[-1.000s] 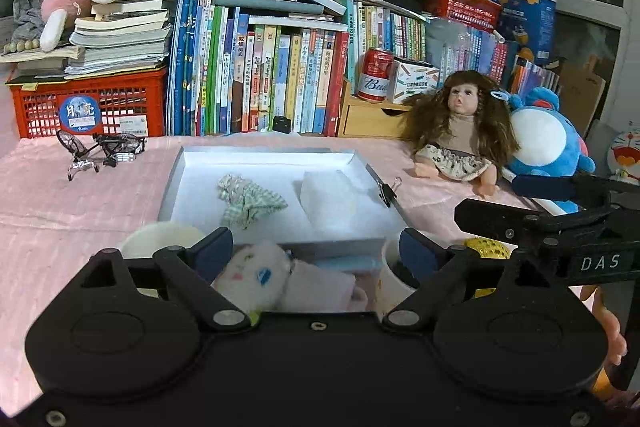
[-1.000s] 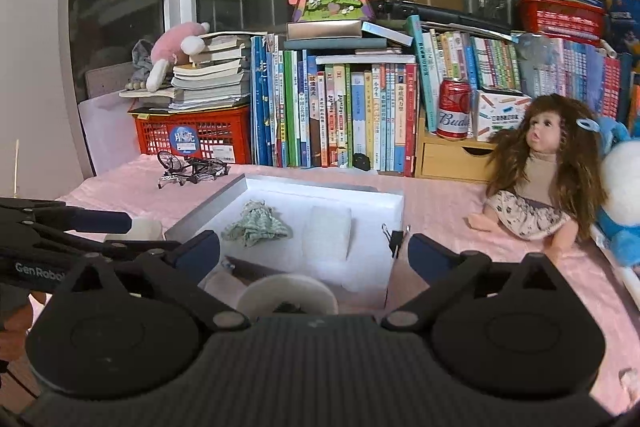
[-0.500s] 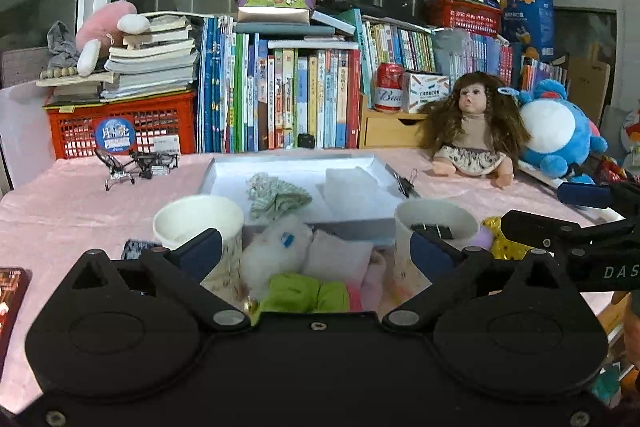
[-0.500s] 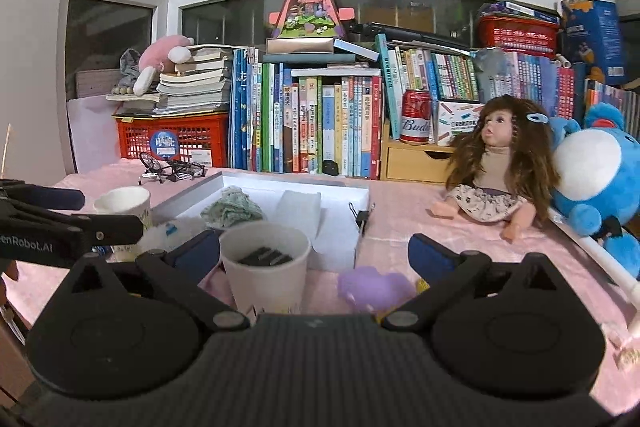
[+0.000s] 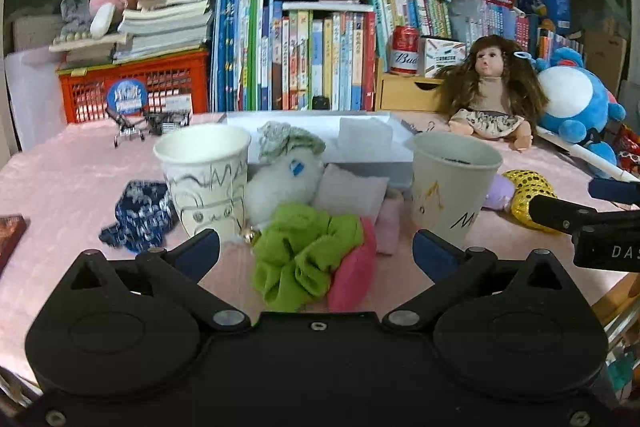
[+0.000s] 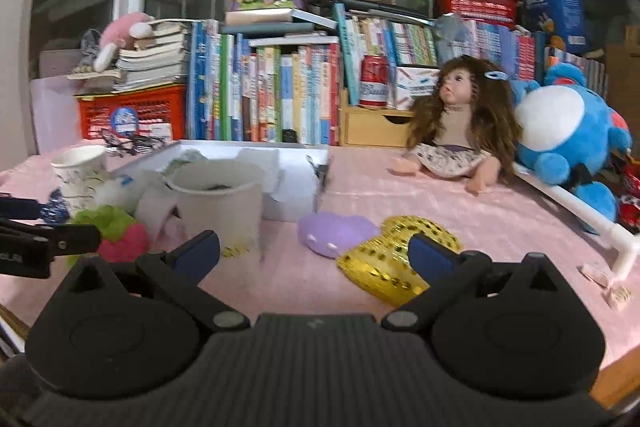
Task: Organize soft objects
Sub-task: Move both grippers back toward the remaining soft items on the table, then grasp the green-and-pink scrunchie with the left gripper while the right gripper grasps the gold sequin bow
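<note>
My left gripper [image 5: 316, 253] is open and empty, just short of a green scrunchie [image 5: 304, 259] and a pink one [image 5: 354, 277]. Behind them lie a white plush [image 5: 282, 183], a pale pad [image 5: 352, 189] and a blue patterned cloth [image 5: 136, 213]. The white tray [image 5: 372, 163] holds a green checked cloth [image 5: 286, 141] and a white pad [image 5: 364, 133]. My right gripper [image 6: 314, 253] is open and empty, near a purple soft toy [image 6: 334, 233] and a gold sequin heart [image 6: 394, 261].
Two paper cups [image 5: 206, 177] [image 5: 454, 181] stand beside the soft pile on the pink tablecloth [image 5: 60, 187]. A doll [image 6: 458, 123] and blue plush [image 6: 568, 135] sit at the right. Books [image 5: 296, 55] and a red crate [image 5: 134, 89] line the back. The table's front edge [image 6: 616, 375] is close.
Both grippers have drawn back and down from over the tray towards the table's front. The cups, scrunchies, purple toy and gold heart have come into view. Both stay open.
</note>
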The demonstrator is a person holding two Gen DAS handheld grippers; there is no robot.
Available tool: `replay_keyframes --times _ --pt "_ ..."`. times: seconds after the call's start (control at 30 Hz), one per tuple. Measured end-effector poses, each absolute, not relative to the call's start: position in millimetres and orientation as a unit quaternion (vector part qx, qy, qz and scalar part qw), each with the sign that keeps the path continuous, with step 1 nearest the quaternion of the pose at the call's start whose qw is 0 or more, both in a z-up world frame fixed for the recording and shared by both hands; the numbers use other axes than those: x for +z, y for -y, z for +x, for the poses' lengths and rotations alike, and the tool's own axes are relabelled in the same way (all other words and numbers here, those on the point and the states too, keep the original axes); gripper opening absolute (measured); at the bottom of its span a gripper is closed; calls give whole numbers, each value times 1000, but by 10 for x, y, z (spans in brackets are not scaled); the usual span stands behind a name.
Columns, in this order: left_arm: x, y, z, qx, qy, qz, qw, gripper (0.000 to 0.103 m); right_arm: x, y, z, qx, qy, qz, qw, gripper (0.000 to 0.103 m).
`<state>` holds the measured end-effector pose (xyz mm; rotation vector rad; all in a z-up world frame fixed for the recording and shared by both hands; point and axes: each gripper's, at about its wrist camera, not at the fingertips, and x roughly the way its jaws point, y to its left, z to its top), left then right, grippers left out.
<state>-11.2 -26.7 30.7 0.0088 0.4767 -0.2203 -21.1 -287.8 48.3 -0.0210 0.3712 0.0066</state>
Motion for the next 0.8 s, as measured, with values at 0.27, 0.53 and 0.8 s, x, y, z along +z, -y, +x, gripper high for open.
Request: replay_keyframes --times 0.27,0.53,0.8 --pt "129 314 25 -89 -238 -2 967 103 258 3015 -34 -57 -198 -23 978 103" --pt "0 361 160 -76 -254 -11 964 103 177 3208 167 -82 -225 17 971 103" --pt "-54 399 211 -75 -261 -8 962 100 183 3276 293 -83 -238 37 967 103"
